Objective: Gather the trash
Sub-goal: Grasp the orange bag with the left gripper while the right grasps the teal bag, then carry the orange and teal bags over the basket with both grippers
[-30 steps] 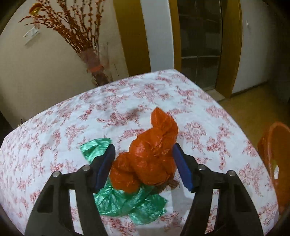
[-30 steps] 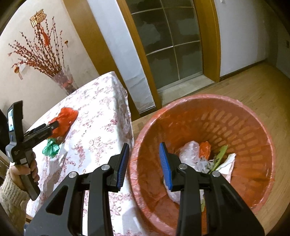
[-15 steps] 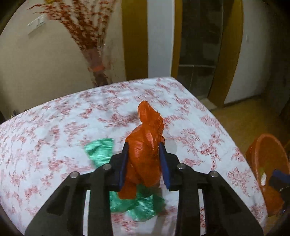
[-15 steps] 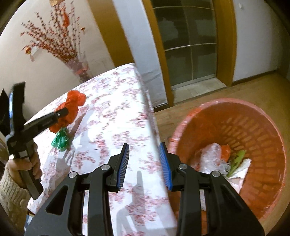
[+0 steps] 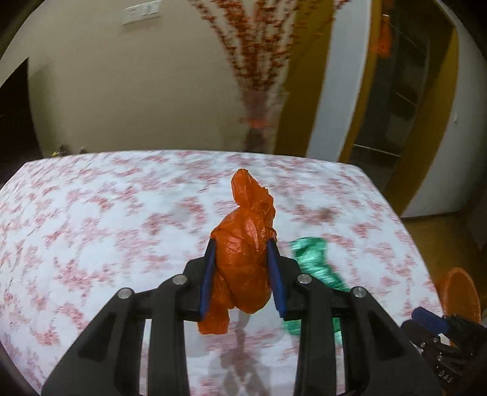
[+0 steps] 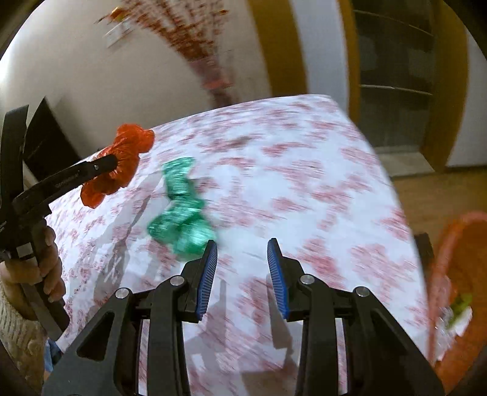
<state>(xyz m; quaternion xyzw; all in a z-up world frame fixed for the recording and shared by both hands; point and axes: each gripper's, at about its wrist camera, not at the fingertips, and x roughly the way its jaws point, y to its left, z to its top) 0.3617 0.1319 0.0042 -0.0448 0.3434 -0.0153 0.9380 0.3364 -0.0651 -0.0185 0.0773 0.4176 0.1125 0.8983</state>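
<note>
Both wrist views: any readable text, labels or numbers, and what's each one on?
"DA5": white characters on the black body of the right gripper, low right corner of the left wrist view; first letters cut off.
Embossed lettering on a finger of the left gripper, seen from the right wrist: too blurred to read.
White wall plate: no legible marking.
Orange bag, green bag: no print.

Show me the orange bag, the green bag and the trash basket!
orange bag [image 5: 243, 259], left wrist view, crumpled middle between the tongs.
green bag [image 6: 179, 222], right wrist view, its bunched middle.
trash basket [image 6: 456, 268], right wrist view, inner wall.
</note>
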